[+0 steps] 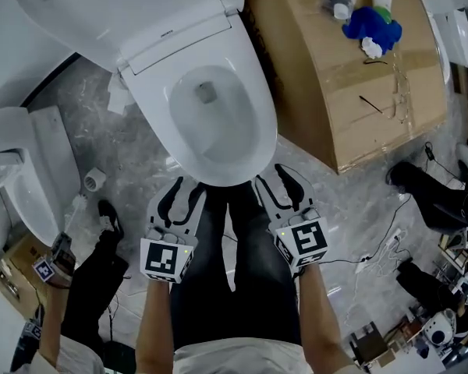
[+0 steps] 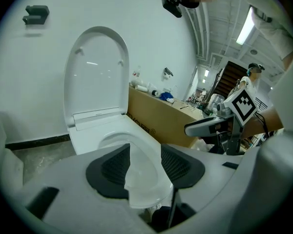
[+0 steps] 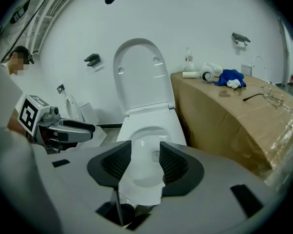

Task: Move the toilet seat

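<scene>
A white toilet stands ahead with its seat and lid raised upright against the wall, leaving the bowl rim bare. The raised lid shows in the left gripper view, and the same lid in the right gripper view. My left gripper hangs just in front of the bowl's front edge, left of centre, jaws apart and empty. My right gripper is beside it on the right, also open and empty. In each gripper view, the left gripper and the right gripper frame the bowl at a distance, touching nothing.
A large cardboard box stands right of the toilet, bearing a blue cloth and bottles. Another white fixture and a paper roll sit at the left. Cables and another person's shoes lie on the grey floor.
</scene>
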